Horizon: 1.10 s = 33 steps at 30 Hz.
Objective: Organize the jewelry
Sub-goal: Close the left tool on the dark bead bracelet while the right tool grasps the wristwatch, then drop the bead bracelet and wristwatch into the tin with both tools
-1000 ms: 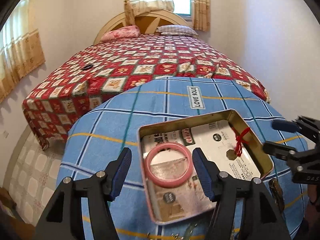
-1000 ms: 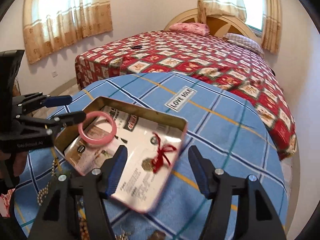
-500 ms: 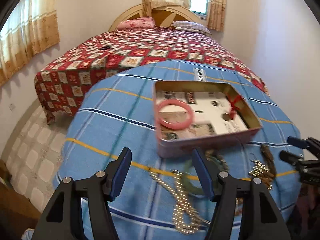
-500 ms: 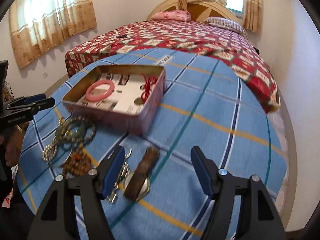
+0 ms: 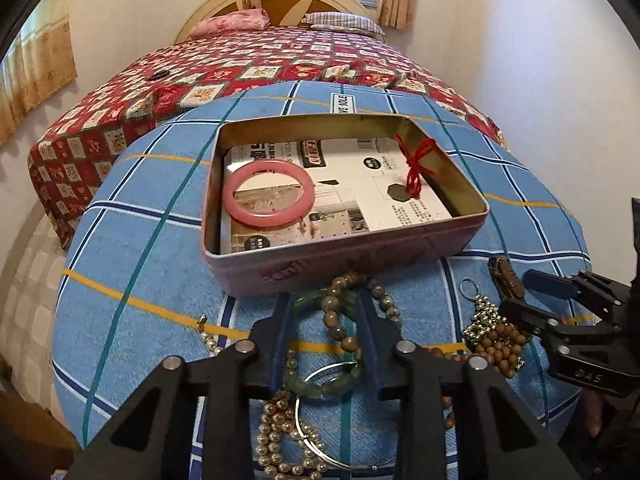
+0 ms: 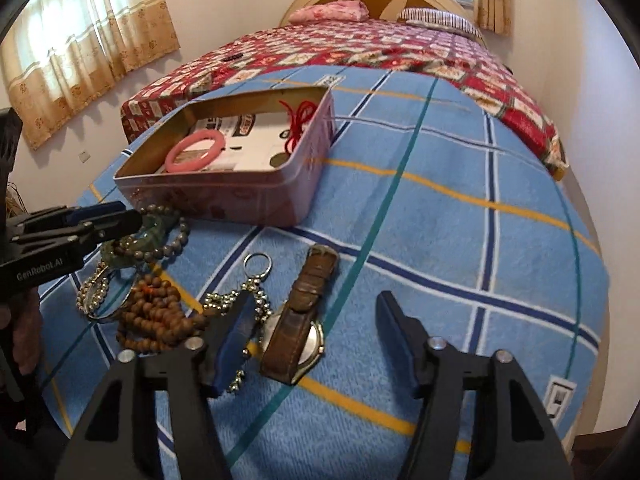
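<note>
left claw (image 5: 324, 332) is half-closed straddling the green bead bracelet (image 5: 320, 384) by the tin's (image 5: 344, 264) near wall, right claw (image 6: 316, 344) wide open over the watch (image 6: 300, 320).

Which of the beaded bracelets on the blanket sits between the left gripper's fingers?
The green jade-like bead bracelet, lying between the left gripper fingers. The brown wooden beads and pearl strand lie outside them.

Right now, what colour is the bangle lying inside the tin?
Pink. The bangle lies flat on the printed paper in the tin, clearest in the left wrist view.
</note>
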Motion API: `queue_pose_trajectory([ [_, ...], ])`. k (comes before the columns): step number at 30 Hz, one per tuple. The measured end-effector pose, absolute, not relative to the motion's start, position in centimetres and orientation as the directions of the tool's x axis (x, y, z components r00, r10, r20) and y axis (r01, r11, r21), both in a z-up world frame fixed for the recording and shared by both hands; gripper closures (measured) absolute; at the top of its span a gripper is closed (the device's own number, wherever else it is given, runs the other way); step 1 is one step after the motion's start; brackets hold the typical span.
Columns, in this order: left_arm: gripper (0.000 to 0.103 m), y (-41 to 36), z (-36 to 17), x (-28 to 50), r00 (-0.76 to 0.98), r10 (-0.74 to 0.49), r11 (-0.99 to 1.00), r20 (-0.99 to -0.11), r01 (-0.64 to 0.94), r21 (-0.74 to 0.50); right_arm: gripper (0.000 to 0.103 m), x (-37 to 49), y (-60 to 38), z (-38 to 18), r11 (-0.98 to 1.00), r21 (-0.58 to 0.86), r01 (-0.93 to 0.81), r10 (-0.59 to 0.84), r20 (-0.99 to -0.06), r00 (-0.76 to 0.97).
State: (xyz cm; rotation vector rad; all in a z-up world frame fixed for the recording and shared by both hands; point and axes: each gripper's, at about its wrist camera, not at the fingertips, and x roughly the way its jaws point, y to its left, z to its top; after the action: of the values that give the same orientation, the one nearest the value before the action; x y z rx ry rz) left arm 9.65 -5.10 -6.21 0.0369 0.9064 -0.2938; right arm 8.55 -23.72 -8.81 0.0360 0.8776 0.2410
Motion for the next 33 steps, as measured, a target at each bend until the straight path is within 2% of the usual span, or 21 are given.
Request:
queue_pose_trajectory([
  [1,0.087,-5.3,-6.3,9.6,0.573,-0.247,0.956,-0.782,0.277,-0.098,0.047,8.7,-23.7,-8.9,0.973,0.127,-0.193,0.221,-0.758,0.614],
  [2,0.091,-5.4,-6.3,9.6,0.569,-0.252,0.953,-0.783,0.284,-0.101,0.048,8.8,-23.7,-8.9,0.973,0.128,-0.194,0.222,-0.755,0.617],
  [3,0.093,-5.5,-6.3,9.5,0.566,-0.257,0.951,-0.783,0.292,-0.101,0.054,8.8,-23.7,-9.0,0.972,0.128,-0.197,0.225,-0.754,0.617],
  [4,0.094,-5.7,-6.3,9.3,0.566,-0.265,0.947,-0.781,0.304,-0.101,0.067,8.9,-23.5,-9.0,0.972,0.115,-0.203,0.218,-0.756,0.617],
  [6,0.095,-5.7,-5.9,8.9,0.578,-0.275,0.943,-0.768,0.316,-0.100,0.081,8.8,-23.4,-8.8,0.967,0.124,-0.222,0.237,-0.757,0.609],
  [17,0.095,-4.8,-2.1,8.0,0.645,-0.308,0.938,-0.699,0.329,-0.109,0.083,7.5,-23.1,-6.4,0.963,0.091,-0.254,0.243,-0.708,0.663],
  [33,0.095,-2.7,1.2,11.7,0.726,-0.249,0.957,-0.641,0.285,-0.048,0.083,10.2,-21.9,-0.4,0.945,0.056,-0.322,0.287,-0.614,0.735],
])
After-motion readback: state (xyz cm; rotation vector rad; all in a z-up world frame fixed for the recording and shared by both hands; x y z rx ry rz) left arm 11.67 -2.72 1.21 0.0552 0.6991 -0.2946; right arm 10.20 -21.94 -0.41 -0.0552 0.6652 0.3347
